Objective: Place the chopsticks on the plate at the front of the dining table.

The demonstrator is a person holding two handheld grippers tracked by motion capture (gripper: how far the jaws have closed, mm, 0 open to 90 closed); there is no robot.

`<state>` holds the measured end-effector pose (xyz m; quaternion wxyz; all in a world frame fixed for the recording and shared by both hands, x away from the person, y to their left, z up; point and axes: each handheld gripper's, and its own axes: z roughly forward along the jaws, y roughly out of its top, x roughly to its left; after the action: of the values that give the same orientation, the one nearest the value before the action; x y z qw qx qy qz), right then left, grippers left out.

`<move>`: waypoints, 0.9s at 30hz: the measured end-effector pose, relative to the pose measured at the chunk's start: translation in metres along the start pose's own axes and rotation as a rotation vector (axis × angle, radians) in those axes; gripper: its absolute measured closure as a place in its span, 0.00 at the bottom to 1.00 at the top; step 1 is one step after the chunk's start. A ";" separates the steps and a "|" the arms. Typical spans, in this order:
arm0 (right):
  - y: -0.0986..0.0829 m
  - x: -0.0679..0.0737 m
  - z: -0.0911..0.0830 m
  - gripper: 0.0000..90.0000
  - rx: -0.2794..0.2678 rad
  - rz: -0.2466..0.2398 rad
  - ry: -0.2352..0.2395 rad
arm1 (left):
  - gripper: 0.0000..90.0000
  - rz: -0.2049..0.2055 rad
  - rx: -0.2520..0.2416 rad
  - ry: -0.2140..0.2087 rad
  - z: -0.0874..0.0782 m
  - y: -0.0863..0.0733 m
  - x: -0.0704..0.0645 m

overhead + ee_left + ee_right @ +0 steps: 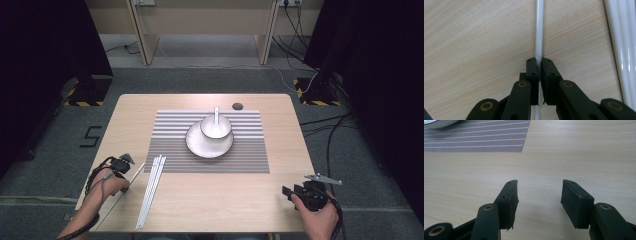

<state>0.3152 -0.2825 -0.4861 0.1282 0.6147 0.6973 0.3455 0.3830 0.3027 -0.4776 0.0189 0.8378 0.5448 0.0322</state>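
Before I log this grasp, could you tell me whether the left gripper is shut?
Shut: left gripper pinches the white chopstick between its jaws.

white chopstick (538, 30) | black left gripper (540, 65) | pale wood-grain table (210, 200) | grey-and-white striped mat (250, 150) | white bowl (216, 127)

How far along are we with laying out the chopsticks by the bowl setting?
Done: the bowl with its spoon sits on the plate on the striped mat. In hand: the left gripper is shut on one white chopstick, apart from the other chopsticks at the mat's left edge. Left: placing it; the right gripper is open over bare table.
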 end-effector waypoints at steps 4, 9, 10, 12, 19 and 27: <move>0.000 0.000 0.000 0.53 0.001 0.003 -0.001 | 0.94 -0.002 0.005 -0.004 0.000 0.001 0.001; 0.000 0.000 0.000 0.53 0.001 0.005 -0.001 | 0.94 -0.002 0.001 -0.014 0.000 -0.001 0.002; 0.000 0.000 0.000 0.53 0.000 0.000 0.000 | 0.94 -0.002 0.001 -0.017 0.000 -0.001 0.002; 0.000 0.000 0.001 0.53 0.001 0.002 0.001 | 0.94 0.000 0.005 -0.016 0.000 -0.001 0.002; 0.000 0.000 0.001 0.53 0.000 0.002 0.000 | 0.94 0.003 -0.005 -0.011 -0.005 -0.001 0.002; 0.000 0.000 0.000 0.53 -0.001 0.002 0.000 | 0.94 0.012 -0.025 -0.007 -0.013 0.003 -0.001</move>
<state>0.3154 -0.2822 -0.4864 0.1281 0.6153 0.6967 0.3459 0.3847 0.3001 -0.4641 0.0311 0.8407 0.5394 0.0362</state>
